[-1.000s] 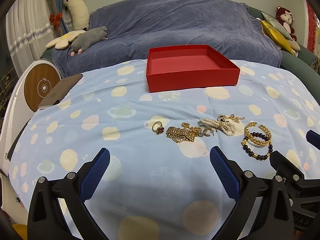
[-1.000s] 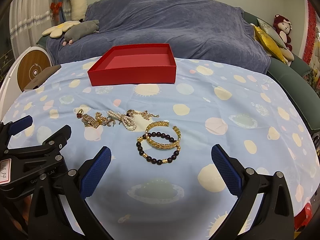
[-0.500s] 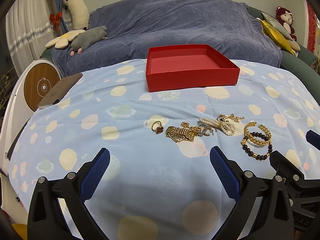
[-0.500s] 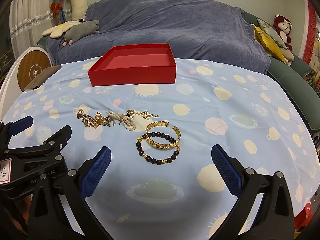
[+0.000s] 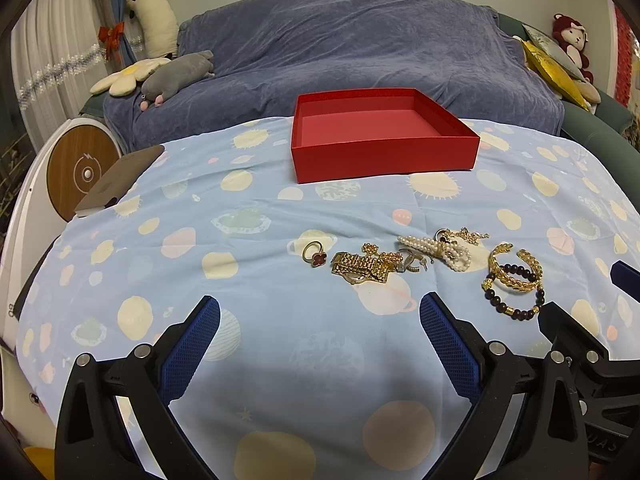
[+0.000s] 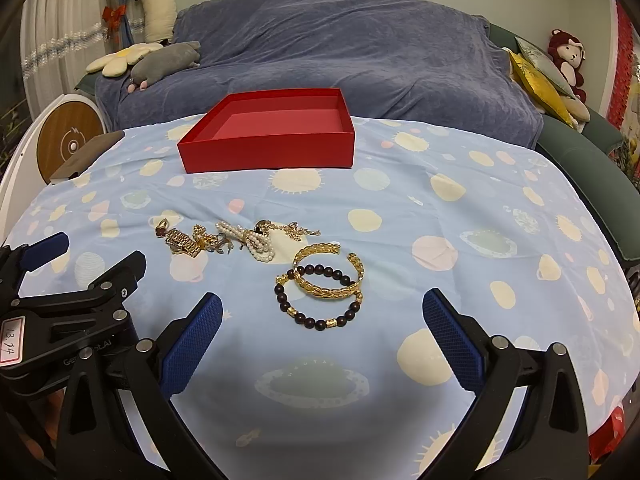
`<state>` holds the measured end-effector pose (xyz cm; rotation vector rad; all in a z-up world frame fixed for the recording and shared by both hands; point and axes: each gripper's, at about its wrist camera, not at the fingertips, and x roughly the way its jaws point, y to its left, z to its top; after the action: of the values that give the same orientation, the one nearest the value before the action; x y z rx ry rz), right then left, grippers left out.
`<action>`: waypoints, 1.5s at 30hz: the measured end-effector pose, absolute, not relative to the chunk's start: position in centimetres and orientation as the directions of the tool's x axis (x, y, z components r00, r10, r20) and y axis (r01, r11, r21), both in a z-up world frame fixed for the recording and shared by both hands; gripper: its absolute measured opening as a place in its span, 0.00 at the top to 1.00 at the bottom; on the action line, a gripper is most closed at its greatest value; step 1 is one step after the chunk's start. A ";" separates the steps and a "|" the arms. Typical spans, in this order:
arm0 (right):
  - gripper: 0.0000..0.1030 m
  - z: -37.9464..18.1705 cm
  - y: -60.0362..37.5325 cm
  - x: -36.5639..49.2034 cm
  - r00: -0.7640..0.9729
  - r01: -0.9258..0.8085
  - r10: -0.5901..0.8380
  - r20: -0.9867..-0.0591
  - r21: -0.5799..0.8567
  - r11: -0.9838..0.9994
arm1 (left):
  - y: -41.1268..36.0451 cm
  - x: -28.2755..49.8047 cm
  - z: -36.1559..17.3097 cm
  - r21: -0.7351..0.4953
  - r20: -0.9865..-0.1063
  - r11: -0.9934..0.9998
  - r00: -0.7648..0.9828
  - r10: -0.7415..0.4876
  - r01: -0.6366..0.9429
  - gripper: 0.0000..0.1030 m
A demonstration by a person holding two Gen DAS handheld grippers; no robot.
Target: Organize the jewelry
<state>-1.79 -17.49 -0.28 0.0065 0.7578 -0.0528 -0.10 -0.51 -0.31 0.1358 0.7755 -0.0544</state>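
Observation:
An empty red box [image 5: 384, 152] [image 6: 268, 152] stands on the far side of the blue patterned cloth. Nearer lies a row of jewelry: a gold ring with a red stone [image 5: 315, 255] [image 6: 162, 229], a gold chain bracelet [image 5: 362, 267] [image 6: 184, 240], a pearl string [image 5: 436, 250] [image 6: 256, 242], a gold cuff [image 5: 516, 272] [image 6: 328, 270] resting on a dark bead bracelet [image 5: 514, 308] [image 6: 320, 312]. My left gripper [image 5: 320, 320] is open, short of the ring and chain. My right gripper [image 6: 322, 320] is open, just before the bead bracelet.
A sofa under a blue-grey cover [image 5: 352, 56] runs behind the table, with plush toys [image 5: 176, 76] at its left and cushions [image 5: 556, 68] at its right. A brown flat object [image 5: 120, 180] lies at the cloth's left edge, beside a round wooden disc [image 5: 84, 172].

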 end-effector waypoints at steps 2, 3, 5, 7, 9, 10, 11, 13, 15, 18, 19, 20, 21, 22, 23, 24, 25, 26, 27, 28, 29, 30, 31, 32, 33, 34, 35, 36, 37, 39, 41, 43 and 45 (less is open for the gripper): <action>0.05 -0.3 -17.4 -1.9 0.725 0.050 -0.046 -0.687 -0.015 0.999 | -0.6 -0.1 -0.4 0.101 -0.703 0.990 0.711 -0.001 0.101 0.05; 0.05 -0.3 -17.4 -1.9 0.725 0.048 -0.045 -0.688 -0.015 0.999 | -0.6 -0.2 -0.5 0.100 -0.704 0.990 0.711 -0.002 0.102 0.05; 0.05 -0.3 -17.4 -1.8 0.725 0.048 -0.043 -0.688 -0.012 0.999 | -0.8 -0.2 -0.7 0.105 -0.706 0.989 0.708 0.003 0.100 0.05; 0.05 -0.2 -17.6 -1.8 0.726 0.051 -0.030 -0.687 0.010 0.999 | -0.9 -0.1 -0.9 0.111 -0.711 0.988 0.703 0.004 0.107 0.05; 0.05 -0.1 -17.9 -1.7 0.726 0.061 -0.029 -0.687 0.022 0.998 | -1.0 -0.2 -1.0 0.117 -0.712 0.987 0.702 0.003 0.114 0.05; 0.05 -0.1 -18.0 -1.7 0.725 0.066 -0.030 -0.689 0.026 0.997 | -1.2 -0.3 -1.1 0.120 -0.712 0.986 0.702 0.001 0.120 0.05; 0.05 -0.4 -18.5 -1.7 0.724 0.068 -0.027 -0.690 0.033 0.997 | -1.3 -0.4 -1.1 0.123 -0.712 0.985 0.702 0.001 0.123 0.05; 0.05 -0.6 -19.0 -1.7 0.721 0.072 -0.025 -0.693 0.040 0.997 | -1.1 -0.3 -1.1 0.125 -0.714 0.984 0.700 0.000 0.127 0.05; 0.05 -0.7 -19.0 -1.7 0.719 0.075 -0.029 -0.695 0.036 0.997 | -1.1 -0.2 -1.1 0.121 -0.717 0.985 0.697 0.001 0.124 0.05; 0.05 -0.8 -19.1 -1.7 0.717 0.076 -0.031 -0.697 0.033 0.997 | -0.9 -0.1 -1.0 0.113 -0.719 0.987 0.695 0.000 0.117 0.05; 0.05 -0.8 -19.1 -1.6 0.716 0.077 -0.032 -0.697 0.033 0.997 | -0.9 -0.1 -1.0 0.111 -0.719 0.987 0.695 -0.001 0.116 0.05; 0.05 -0.8 -19.3 -1.7 0.716 0.077 -0.032 -0.697 0.034 0.996 | -0.9 -0.1 -1.0 0.111 -0.719 0.987 0.695 -0.001 0.116 0.05; 0.05 -0.8 -19.3 -1.7 0.717 0.077 -0.032 -0.697 0.034 0.996 | -0.8 0.0 -1.0 0.112 -0.720 0.987 0.694 0.001 0.115 0.05; 0.05 -0.8 -19.3 -1.7 0.717 0.077 -0.033 -0.697 0.033 0.996 | -0.8 0.0 -1.0 0.112 -0.720 0.987 0.694 0.001 0.115 0.05; 0.05 -0.8 -19.3 -1.7 0.716 0.077 -0.032 -0.697 0.033 0.997 | -0.8 0.0 -1.0 0.111 -0.721 0.987 0.693 0.000 0.116 0.05; 0.05 -0.8 -19.3 -1.7 0.717 0.076 -0.031 -0.696 0.034 0.997 | -0.8 0.0 -1.0 0.111 -0.720 0.987 0.694 0.000 0.115 0.05; 0.05 -0.8 -19.3 -1.7 0.717 0.075 -0.030 -0.696 0.034 0.997 | -0.8 0.0 -1.1 0.111 -0.721 0.987 0.693 0.000 0.115 0.05; 0.05 -0.9 -19.3 -1.7 0.717 0.072 -0.030 -0.696 0.032 0.997 | -0.8 0.0 -1.1 0.110 -0.722 0.987 0.692 -0.001 0.115 0.05; 0.05 -0.9 -19.3 -1.7 0.717 0.071 -0.030 -0.696 0.030 0.997 | -0.6 0.0 -1.1 0.108 -0.724 0.988 0.690 -0.001 0.115 0.05; 0.05 -1.0 -19.3 -1.7 0.716 0.069 -0.029 -0.697 0.030 0.997 | -0.5 0.1 -1.1 0.105 -0.726 0.988 0.688 -0.002 0.114 0.05; 0.05 -1.0 -19.2 -1.7 0.716 0.067 -0.028 -0.698 0.029 0.997 | -0.4 0.1 -1.2 0.101 -0.728 0.988 0.686 -0.004 0.113 0.05; 0.05 -1.1 -19.2 -1.7 0.715 0.065 -0.028 -0.698 0.027 0.998 | -0.3 0.1 -1.2 0.096 -0.730 0.989 0.684 -0.005 0.111 0.05; 0.05 -1.2 -19.2 -1.7 0.715 0.064 -0.028 -0.699 0.025 0.998 | -0.1 0.2 -1.2 0.092 -0.731 0.990 0.682 -0.007 0.109 0.05; 0.05 -1.2 -19.2 -1.7 0.714 0.063 -0.029 -0.700 0.023 0.998 | 0.1 0.2 -1.2 0.088 -0.732 0.990 0.681 -0.008 0.106 0.05; 0.05 -1.2 -19.2 -1.7 0.714 0.062 -0.028 -0.700 0.022 0.998 | 0.3 0.3 -1.2 0.084 -0.733 0.991 0.680 -0.008 0.103 0.05; 0.05 -1.2 -19.2 -1.7 0.715 0.061 -0.028 -0.699 0.023 0.998 | 0.5 0.3 -1.2 0.079 -0.733 0.992 0.680 -0.010 0.100 0.05; 0.05 -1.1 -19.2 -1.7 0.715 0.062 -0.028 -0.698 0.023 0.998 | 0.7 0.4 -1.2 0.075 -0.735 0.992 0.678 -0.011 0.097 0.05; 0.05 -1.2 -19.2 -1.7 0.716 0.063 -0.029 -0.698 0.023 0.998 | 0.9 0.4 -1.2 0.071 -0.736 0.993 0.677 -0.012 0.095 0.05; 0.05 -1.2 -19.2 -1.7 0.715 0.063 -0.029 -0.698 0.024 0.998 | 1.1 0.4 -1.3 0.065 -0.738 0.993 0.675 -0.015 0.094 0.05; 0.05 -1.1 -19.2 -1.7 0.714 0.063 -0.027 -0.700 0.026 0.998 | 1.6 0.6 -1.3 0.058 -0.741 0.994 0.672 -0.018 0.091 0.05; 0.05 -1.1 -19.3 -1.7 0.712 0.064 -0.027 -0.702 0.026 0.998 | 2.0 0.7 -1.4 0.052 -0.743 0.995 0.669 -0.021 0.088 0.05; 0.05 -1.2 -19.4 -1.7 0.709 0.064 -0.028 -0.705 0.025 0.998 | 2.4 0.8 -1.6 0.048 -0.749 0.995 0.663 -0.019 0.083 0.05; 0.05 -1.3 -19.5 -1.6 0.707 0.065 -0.029 -0.706 0.024 0.998 | 2.8 1.0 -1.9 0.037 -0.758 0.996 0.652 -0.023 0.078 0.05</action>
<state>-1.62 -19.52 -1.29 0.0486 0.7837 -0.0518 1.01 2.82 -1.89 0.0680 0.8590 -0.0569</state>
